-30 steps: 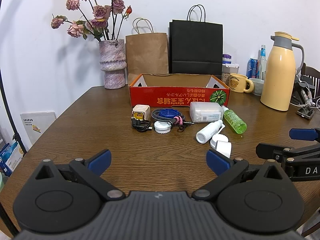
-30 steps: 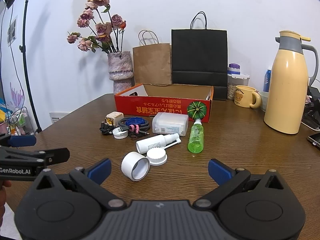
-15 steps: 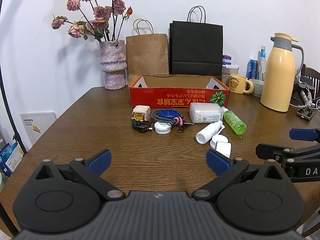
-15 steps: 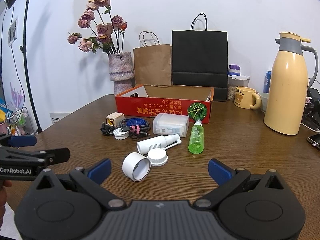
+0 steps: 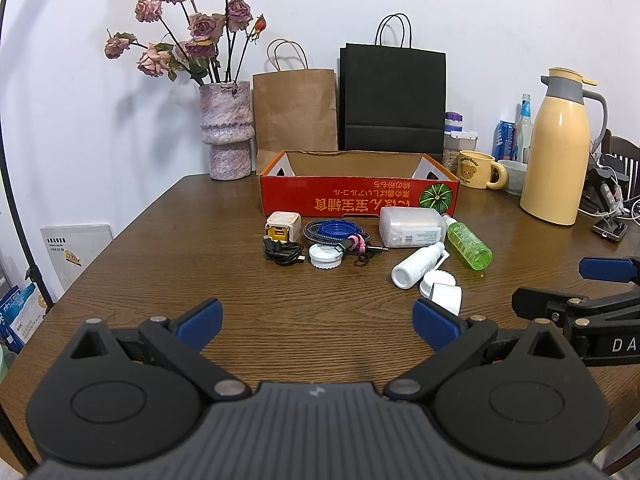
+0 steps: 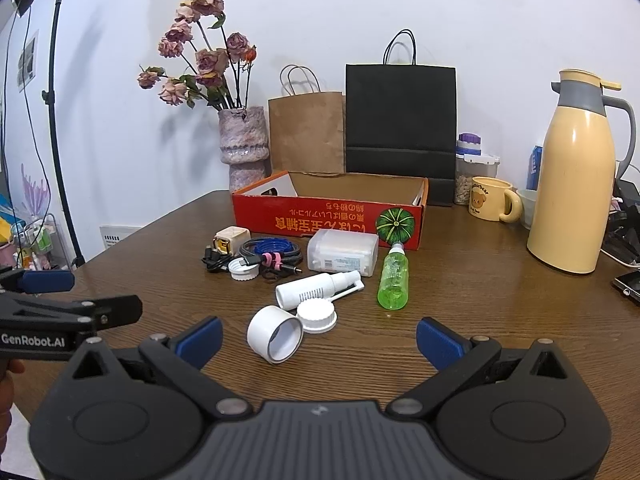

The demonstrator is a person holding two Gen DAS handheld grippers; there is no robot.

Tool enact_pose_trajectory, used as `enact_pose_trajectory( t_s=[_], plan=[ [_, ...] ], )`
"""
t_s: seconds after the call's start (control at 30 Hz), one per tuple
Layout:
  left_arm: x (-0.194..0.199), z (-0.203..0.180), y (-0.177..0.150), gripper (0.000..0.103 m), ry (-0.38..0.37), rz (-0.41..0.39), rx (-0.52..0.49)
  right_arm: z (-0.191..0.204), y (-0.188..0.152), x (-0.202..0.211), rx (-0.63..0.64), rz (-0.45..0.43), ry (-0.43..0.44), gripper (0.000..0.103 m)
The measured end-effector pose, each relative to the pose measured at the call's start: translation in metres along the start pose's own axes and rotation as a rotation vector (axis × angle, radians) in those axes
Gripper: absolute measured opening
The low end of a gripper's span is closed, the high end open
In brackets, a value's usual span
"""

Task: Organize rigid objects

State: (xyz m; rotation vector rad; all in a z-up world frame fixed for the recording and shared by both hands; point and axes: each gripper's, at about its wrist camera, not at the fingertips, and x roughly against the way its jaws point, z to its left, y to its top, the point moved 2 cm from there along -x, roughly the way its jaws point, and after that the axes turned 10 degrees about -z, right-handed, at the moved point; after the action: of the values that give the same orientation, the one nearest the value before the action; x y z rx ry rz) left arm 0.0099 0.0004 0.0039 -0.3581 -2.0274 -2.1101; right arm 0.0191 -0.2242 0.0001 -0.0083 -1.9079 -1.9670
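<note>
An open red cardboard box [image 5: 358, 200] [image 6: 328, 218] stands mid-table. In front of it lie a cream charger cube [image 5: 282, 227], black cable [image 5: 283, 251], blue coiled cable [image 5: 330, 230], white lid [image 5: 325, 257], clear plastic box [image 5: 412, 227] [image 6: 342, 251], green bottle [image 5: 468, 244] [image 6: 393, 282], white spray bottle [image 5: 418, 266] [image 6: 316, 291], white tape roll [image 6: 275, 333] and white cap [image 6: 317, 317]. My left gripper [image 5: 316, 322] is open and empty, short of the items. My right gripper [image 6: 318, 338] is open, the tape roll lying between its fingers' line, untouched.
A vase of dried roses [image 5: 226, 136], brown paper bag [image 5: 295, 110] and black bag [image 5: 392, 98] stand behind the box. A yellow thermos [image 5: 556, 148], bear mug [image 5: 476, 169], jar and cans crowd the right. A phone [image 5: 610, 231] lies near the right edge.
Both views have barely shifted; the right gripper has crept slightly forward toward the tape roll. Nothing on the table has moved.
</note>
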Motion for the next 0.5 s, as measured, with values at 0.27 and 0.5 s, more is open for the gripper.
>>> enact_pose_trajectory(
  t_s=[0.27, 0.5],
  plan=[
    [0.0016, -0.0014, 0.0035, 0.103, -0.002, -0.003, 0.002, 0.0003, -0.0004, 0.0002, 0.003, -0.003, 0.002, 0.103],
    [0.0056, -0.0021, 0.0086, 0.103, -0.002, -0.006, 0.002, 0.0016, -0.0004, 0.001, 0.005, -0.006, 0.002, 0.103]
  ],
)
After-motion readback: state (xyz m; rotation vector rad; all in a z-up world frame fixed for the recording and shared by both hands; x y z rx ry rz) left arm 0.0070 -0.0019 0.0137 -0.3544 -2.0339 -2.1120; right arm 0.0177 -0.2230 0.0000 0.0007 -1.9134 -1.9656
